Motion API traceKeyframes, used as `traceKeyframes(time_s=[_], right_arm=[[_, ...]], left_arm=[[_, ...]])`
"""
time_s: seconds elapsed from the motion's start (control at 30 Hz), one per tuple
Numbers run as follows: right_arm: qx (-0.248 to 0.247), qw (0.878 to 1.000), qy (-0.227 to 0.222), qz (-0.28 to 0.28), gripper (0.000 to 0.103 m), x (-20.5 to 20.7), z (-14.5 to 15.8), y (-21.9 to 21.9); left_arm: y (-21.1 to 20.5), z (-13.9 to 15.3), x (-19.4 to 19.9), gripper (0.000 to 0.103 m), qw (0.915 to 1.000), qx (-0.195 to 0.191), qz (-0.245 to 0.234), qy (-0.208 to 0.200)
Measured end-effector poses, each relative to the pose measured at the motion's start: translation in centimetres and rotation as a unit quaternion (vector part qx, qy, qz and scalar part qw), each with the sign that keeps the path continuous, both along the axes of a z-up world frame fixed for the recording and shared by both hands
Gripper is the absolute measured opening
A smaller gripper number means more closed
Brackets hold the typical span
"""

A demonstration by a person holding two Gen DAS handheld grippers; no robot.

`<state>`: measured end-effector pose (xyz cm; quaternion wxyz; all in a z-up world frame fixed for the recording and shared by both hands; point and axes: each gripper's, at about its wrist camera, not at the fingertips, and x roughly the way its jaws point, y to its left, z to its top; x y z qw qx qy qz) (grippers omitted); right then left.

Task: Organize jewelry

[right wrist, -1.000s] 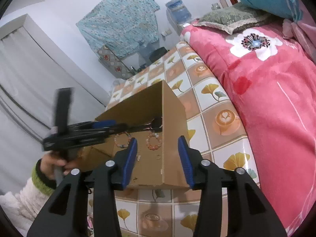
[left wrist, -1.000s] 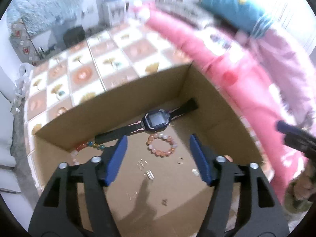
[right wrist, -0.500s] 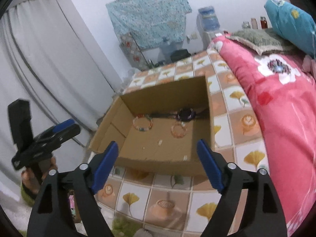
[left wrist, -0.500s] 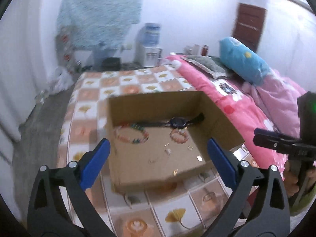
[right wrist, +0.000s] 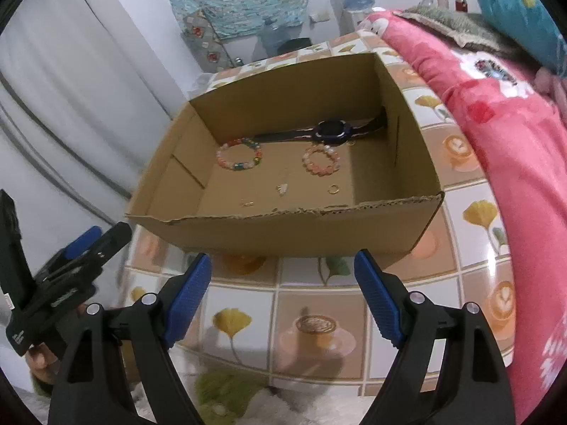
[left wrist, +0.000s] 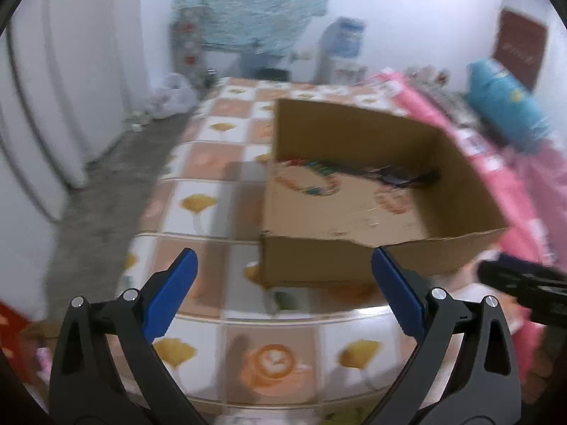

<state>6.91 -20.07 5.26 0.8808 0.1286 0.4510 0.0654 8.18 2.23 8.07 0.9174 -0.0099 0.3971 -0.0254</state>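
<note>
Inside open cardboard box point(right wrist: 407, 212): dark watch point(right wrist: 331, 130) flat along far wall; multicolour bead bracelet point(right wrist: 240, 154) left, pink bead bracelet point(right wrist: 320, 160) right; gold ring point(right wrist: 333, 188) nearer front.

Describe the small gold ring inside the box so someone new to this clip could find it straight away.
Start at the open cardboard box on the tiled surface. Inside lie a dark watch and two bead bracelets; below the peach bracelet sits the gold ring. It is a tiny plain metal loop, beadless, far smaller than either bracelet.
</note>
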Motion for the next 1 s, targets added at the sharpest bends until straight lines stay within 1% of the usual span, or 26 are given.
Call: traceKeyframes(time_s=[0.07, 0.1, 0.17, 0.33, 0.4, 0.47, 0.57, 1.0], right_arm=[[-0.003, 1.0, 0.003, -0.005, 0.084, 0.1, -0.2, 0.2], [-0.004, 1.0, 0.007, -0.005, 0.084, 0.3, -0.3, 0.2], [-0.011, 1.0, 0.012, -0.008, 0.084, 0.6, -0.5, 0.2], [-0.025, 0.999, 0.029, -0.017, 0.084, 1.6, -1.2, 0.1], [-0.027, 0.999, 0.032, -0.021, 0.084, 1.8, -1.3, 0.0], [-0.029, 0.999, 0.033, -0.023, 0.084, 1.9, -1.3, 0.0], [-0.036, 0.998, 0.033, -0.026, 0.084, 2.0, -1.5, 0.0], [-0.035, 0.998, 0.044, -0.023, 0.084, 2.4, -2.2, -0.1]], left_arm=[[-0.6, -0.5, 0.4, 0.095, 0.9998, 0.017, -0.002, 0.012], [-0.8, -0.6, 0.5, 0.095, 0.9996, 0.019, -0.006, 0.019], [-1.3, -1.0, 0.9, 0.095, 0.9989, 0.017, -0.009, 0.043], [-2.1, -1.6, 1.3, 0.095, 0.9965, 0.002, -0.008, 0.083], [-2.4, -2.0, 1.4, 0.095, 0.9957, 0.01, -0.006, 0.092], [-2.8, -2.2, 1.5, 0.095, 0.9948, 0.028, -0.005, 0.098], [-3.0, -2.2, 1.6, 0.095, 0.9941, 0.045, -0.002, 0.098], [-3.4, -2.1, 2.3, 0.095, 0.9923, 0.048, 0.01, 0.114]])
